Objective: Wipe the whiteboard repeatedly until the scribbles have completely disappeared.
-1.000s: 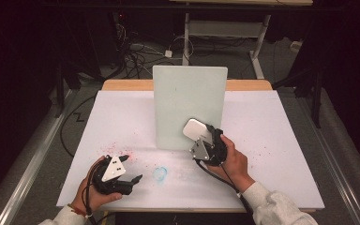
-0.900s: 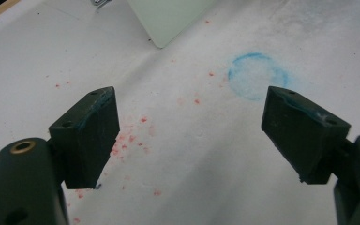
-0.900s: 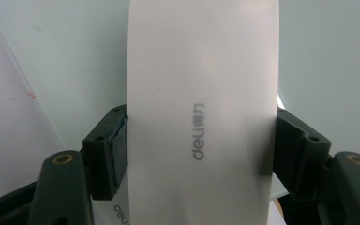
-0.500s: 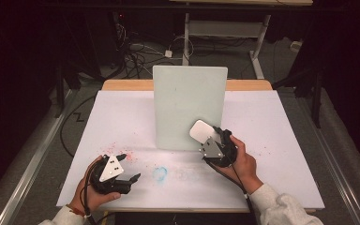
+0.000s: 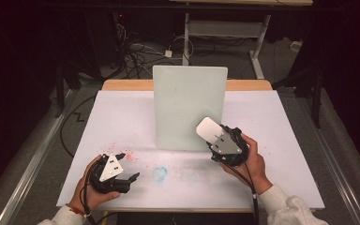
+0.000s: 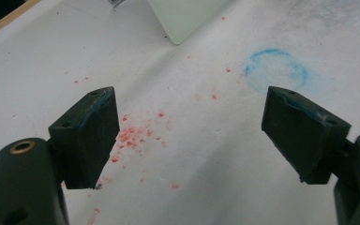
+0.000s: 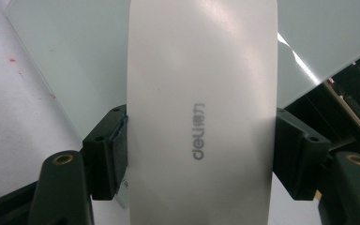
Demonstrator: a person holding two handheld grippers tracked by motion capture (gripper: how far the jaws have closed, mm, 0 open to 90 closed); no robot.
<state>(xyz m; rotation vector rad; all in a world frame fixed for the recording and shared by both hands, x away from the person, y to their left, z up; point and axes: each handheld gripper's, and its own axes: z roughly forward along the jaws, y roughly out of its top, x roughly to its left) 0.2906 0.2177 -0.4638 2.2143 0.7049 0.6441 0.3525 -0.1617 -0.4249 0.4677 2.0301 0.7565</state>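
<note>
Now right claw (image 5: 214, 136) clamped on white eraser (image 7: 201, 108), touching board (image 5: 187, 105) mid frame; left claw (image 6: 187, 136) wide apart, lower left.

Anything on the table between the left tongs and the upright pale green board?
Only red speckles on the white table cover between the left tongs and the upright pale green board, per high and left gripper views.

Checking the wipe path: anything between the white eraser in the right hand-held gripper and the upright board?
Nothing visible. The right hand-held gripper holds the white eraser right in front of the upright board, with no object between them; whether they touch cannot be told.
</note>
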